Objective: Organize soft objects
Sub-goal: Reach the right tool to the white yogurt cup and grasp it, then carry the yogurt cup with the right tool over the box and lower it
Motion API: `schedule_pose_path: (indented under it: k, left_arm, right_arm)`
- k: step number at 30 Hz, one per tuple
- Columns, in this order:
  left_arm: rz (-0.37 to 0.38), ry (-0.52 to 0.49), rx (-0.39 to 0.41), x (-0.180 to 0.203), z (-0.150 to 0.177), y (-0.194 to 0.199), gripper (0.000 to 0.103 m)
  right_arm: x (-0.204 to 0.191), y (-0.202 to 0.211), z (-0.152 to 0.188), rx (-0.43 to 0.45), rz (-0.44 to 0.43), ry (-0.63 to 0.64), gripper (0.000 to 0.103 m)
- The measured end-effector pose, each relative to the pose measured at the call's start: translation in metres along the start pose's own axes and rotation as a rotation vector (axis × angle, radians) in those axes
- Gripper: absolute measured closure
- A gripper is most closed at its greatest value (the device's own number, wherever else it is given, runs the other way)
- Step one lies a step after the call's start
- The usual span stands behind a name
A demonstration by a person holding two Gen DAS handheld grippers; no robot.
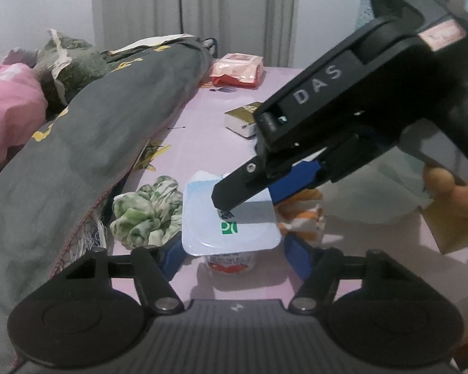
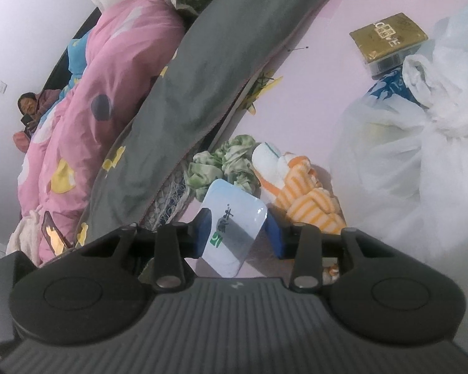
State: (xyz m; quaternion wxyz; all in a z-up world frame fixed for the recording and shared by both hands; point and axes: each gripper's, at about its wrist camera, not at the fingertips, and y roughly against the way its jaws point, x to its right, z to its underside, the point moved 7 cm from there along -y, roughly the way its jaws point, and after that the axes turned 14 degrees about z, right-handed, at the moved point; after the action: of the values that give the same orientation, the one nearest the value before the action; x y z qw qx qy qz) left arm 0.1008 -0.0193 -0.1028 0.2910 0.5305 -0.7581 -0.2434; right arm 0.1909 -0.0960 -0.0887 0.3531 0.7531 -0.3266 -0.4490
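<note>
On the pink bedsheet, far left, I note a pink quilt and a grey blanket bunched along the edge, not sorted. Next right, the green tie-dye scrunchie lies loose against the blanket hem, touching the yoghurt cup on its left side. Cup stands upright on the sheet, foil lid sealed.

My left gripper brackets the cup from the near side: blue fingers wide apart, one at each side of the cup near its base; I cannot tell whether either pad touches it. It holds nothing that I can confirm. My right gripper comes in from above, its blue fingers straddling the lid with visible gaps both sides, so open and gripping nothing. From the left wrist view its black finger tip sits right at the lid surface.

Right of the cup: orange-striped soft toy, touching or just beside the cup; then a white plastic bag; behind, a gold-covered box and a red snack packet.

Progress, my judgement: early. Scrunchie and toy are both ungathered; no collection spot is evident. The rigid cup sits between them.

Legible text: "DAS" on the right gripper body. Green logo on the lid and the box lettering are not readable.
</note>
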Motion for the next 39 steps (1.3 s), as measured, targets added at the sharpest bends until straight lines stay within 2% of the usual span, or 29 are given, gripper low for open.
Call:
schedule_pose_path:
  k: [5, 13, 18, 23, 28, 32, 36, 39]
  left_arm:
    - [-0.013, 0.023, 0.036, -0.004, -0.006, 0.001, 0.039]
    - [-0.027, -0.012, 0.08, 0.003, -0.019, 0.011, 0.039]
    - [-0.031, -0.078, 0.129, 0.016, -0.043, 0.025, 0.039]
    - [0.0, -0.183, 0.192, 0.044, -0.084, 0.031, 0.04]
    - [0.095, -0.299, 0.239, 0.096, -0.128, 0.027, 0.042]
    - [0.243, -0.345, 0.244, 0.143, -0.149, 0.014, 0.042]
    - [0.423, -0.352, 0.184, 0.191, -0.154, -0.008, 0.043]
    - [0.528, -0.36, 0.083, 0.225, -0.146, -0.03, 0.043]
  right_arm:
    - [0.001, 0.0, 0.0, 0.004, -0.006, 0.002, 0.069]
    - [0.001, 0.01, -0.002, 0.03, -0.029, -0.013, 0.069]
    - [-0.001, 0.032, -0.009, 0.073, -0.054, -0.024, 0.069]
    - [0.01, 0.077, -0.023, 0.169, -0.088, -0.069, 0.069]
    - [0.039, 0.136, -0.028, 0.275, -0.088, -0.138, 0.069]
    - [0.076, 0.191, -0.019, 0.371, -0.027, -0.208, 0.069]
    - [0.122, 0.238, 0.005, 0.426, 0.048, -0.297, 0.069]
    - [0.158, 0.257, 0.035, 0.426, 0.115, -0.362, 0.069]
